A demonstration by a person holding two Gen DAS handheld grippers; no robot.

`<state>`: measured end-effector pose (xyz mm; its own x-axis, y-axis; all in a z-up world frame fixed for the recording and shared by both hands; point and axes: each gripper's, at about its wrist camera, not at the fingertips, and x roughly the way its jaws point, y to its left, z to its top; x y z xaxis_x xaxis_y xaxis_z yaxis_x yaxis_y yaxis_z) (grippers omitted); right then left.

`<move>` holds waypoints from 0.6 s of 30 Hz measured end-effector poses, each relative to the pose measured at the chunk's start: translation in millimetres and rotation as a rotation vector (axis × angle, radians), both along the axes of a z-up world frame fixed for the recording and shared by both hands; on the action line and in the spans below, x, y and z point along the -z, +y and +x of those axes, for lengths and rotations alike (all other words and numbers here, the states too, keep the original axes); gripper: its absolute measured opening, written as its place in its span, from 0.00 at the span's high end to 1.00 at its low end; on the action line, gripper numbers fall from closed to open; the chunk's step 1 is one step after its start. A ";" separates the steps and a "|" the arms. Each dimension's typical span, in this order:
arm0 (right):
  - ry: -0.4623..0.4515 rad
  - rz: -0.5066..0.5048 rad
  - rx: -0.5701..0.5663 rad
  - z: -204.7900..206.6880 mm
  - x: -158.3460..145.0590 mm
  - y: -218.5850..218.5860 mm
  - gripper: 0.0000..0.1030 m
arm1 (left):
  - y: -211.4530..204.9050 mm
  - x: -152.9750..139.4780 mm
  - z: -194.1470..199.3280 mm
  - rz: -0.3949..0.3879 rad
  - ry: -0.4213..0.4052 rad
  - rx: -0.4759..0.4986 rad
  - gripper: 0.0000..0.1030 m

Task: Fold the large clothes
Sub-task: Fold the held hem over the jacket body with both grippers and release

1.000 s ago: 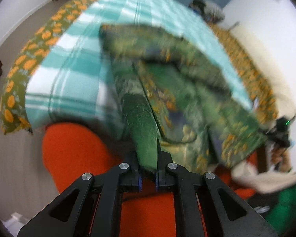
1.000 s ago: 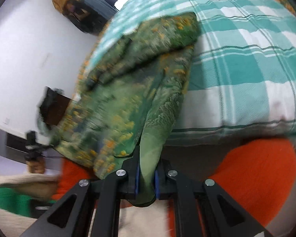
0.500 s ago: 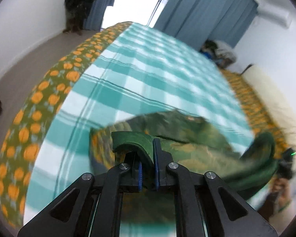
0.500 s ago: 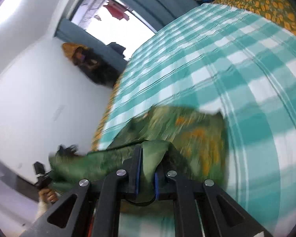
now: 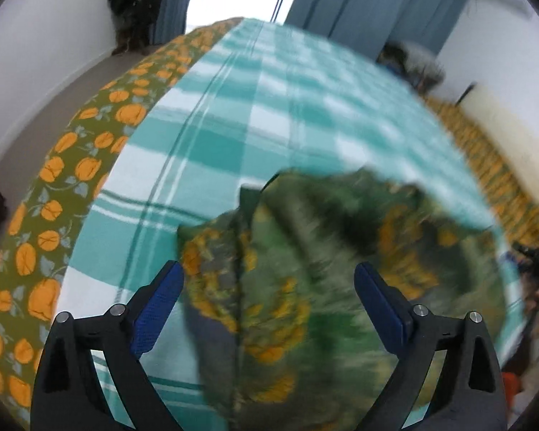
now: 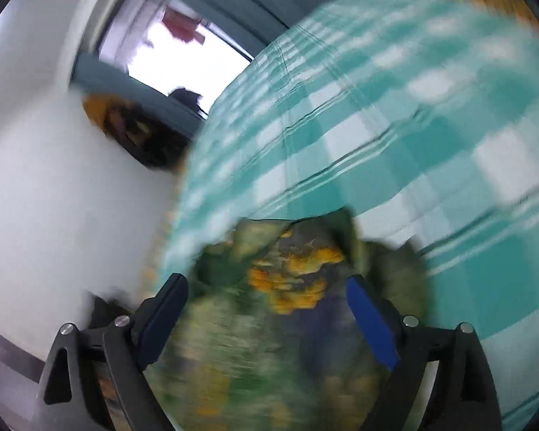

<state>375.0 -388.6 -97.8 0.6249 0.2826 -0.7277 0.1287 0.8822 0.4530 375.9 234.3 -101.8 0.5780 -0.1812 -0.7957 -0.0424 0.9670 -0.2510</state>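
1. Left wrist view: my left claw (image 5: pixel 268 289) has its jaws spread wide and opening, and the blue pads (image 5: pixel 157 314) touch nothing.
2. The garment (image 5: pixel 305 287), green with orange print, lies between and beyond the jaws, free of both pads. It is blurred, so I cannot read its folds.
3. The garment sits on the teal-and-white checked blanket (image 5: pixel 255 122), at the blanket's near end.
4. Left of the blanket runs an olive sheet (image 5: pixel 64 186) with orange flowers; the same print shows along the blanket's right edge.
5. Beyond the blanket's far end hang blue curtains (image 5: pixel 370 3) beside a bright opening.
6. Right wrist view: my right claw (image 6: pixel 266 298) is likewise wide and opening, with nothing gripped.
7. The garment (image 6: pixel 291 283) fills the gap between the jaws and spreads below them, heavily blurred. The right pad (image 6: pixel 370 323) lies close to the cloth; I cannot tell whether it touches.
8. The blanket (image 6: pixel 395 115) stretches above and right of the garment.
9. Left of the blanket is a white wall (image 6: pixel 54 186) and, higher up, a bright window (image 6: pixel 183 46).
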 end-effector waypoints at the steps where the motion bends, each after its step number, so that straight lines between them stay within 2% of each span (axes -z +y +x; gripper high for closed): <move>1: 0.034 -0.124 -0.023 3.7 2.4 10.1 0.10 | -5.3 9.7 8.4 0.011 0.026 -0.005 0.10; 2: 0.068 -0.231 -0.048 7.2 8.4 20.4 0.10 | -9.8 17.5 15.4 0.013 0.042 -0.015 0.22; 3: 0.089 -0.289 -0.073 10.8 15.6 29.9 0.10 | -16.9 26.6 22.9 -0.002 0.070 -0.024 0.30; 4: 0.099 -0.312 -0.108 13.6 22.7 40.3 0.12 | -20.4 32.9 27.4 -0.026 0.095 -0.027 0.64; 5: 0.094 -0.319 -0.130 14.5 26.4 49.9 0.18 | -24.7 39.0 31.5 -0.027 0.134 -0.060 0.88; 6: 0.090 -0.329 -0.138 13.0 27.2 54.8 0.62 | -28.8 38.6 33.0 -0.002 0.142 -0.088 0.89; 7: 0.101 -0.363 -0.129 13.4 25.8 62.2 0.87 | -31.4 33.3 32.8 0.023 0.124 -0.095 0.92; 8: 0.094 -0.398 -0.109 13.6 18.5 68.6 0.87 | -32.8 21.6 30.8 0.039 0.091 -0.099 0.92; 12: -0.063 -0.504 -0.078 5.0 -35.9 73.7 0.89 | -23.5 -34.2 27.8 0.027 -0.075 -0.121 0.93; 14: -0.120 -0.526 -0.061 13.0 -52.3 70.1 0.89 | -28.5 -48.5 36.9 0.074 -0.143 -0.124 0.93; 16: -0.131 -0.555 -0.028 28.1 -53.7 68.2 0.89 | -37.0 -41.9 49.0 0.152 -0.171 -0.134 0.93; 18: -0.103 -0.589 -0.015 46.7 -32.5 67.6 0.89 | -42.7 -10.5 63.2 0.208 -0.135 -0.137 0.92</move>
